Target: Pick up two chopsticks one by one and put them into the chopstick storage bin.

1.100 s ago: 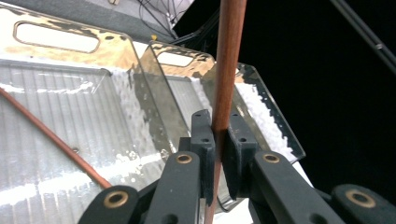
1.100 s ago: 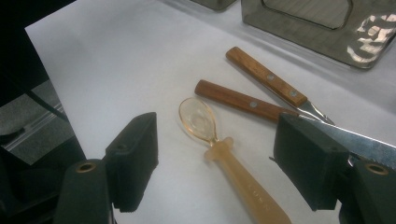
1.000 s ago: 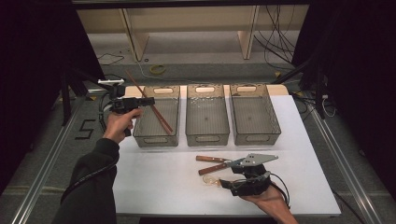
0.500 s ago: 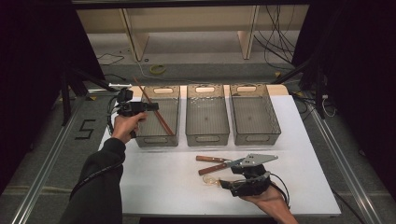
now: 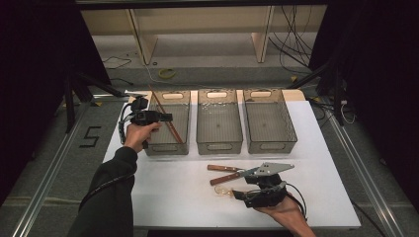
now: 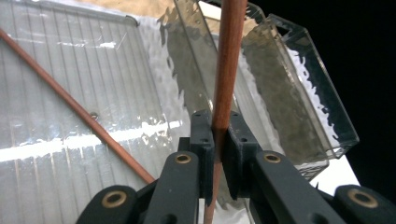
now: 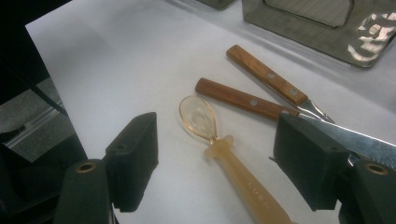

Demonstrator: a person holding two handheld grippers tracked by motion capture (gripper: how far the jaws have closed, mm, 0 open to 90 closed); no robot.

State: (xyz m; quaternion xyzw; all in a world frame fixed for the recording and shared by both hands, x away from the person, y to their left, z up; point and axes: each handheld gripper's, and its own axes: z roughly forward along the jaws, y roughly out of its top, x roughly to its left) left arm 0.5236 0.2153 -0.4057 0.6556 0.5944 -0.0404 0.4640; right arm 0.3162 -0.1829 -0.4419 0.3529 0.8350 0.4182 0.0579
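left gripper (image 5: pixel 165 117) clamped on chopstick (image 6: pixel 227 70) over left bin (image 5: pixel 167 146), second chopstick (image 6: pixel 74 105) inside, right gripper (image 7: pixel 215 158) jaws apart over spoon (image 7: pixel 219 149) near tabletop's front edge

Two wooden-handled knives (image 7: pixel 261 88) beside an amber, perhaps plastic, spoon (image 7: pixel 219 144).

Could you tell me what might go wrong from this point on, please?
The left gripper pinches a chopstick near one end over the left bin; released carelessly, it could tip over the wall. The open right gripper straddles a spoon beside two knives and might catch a blade.
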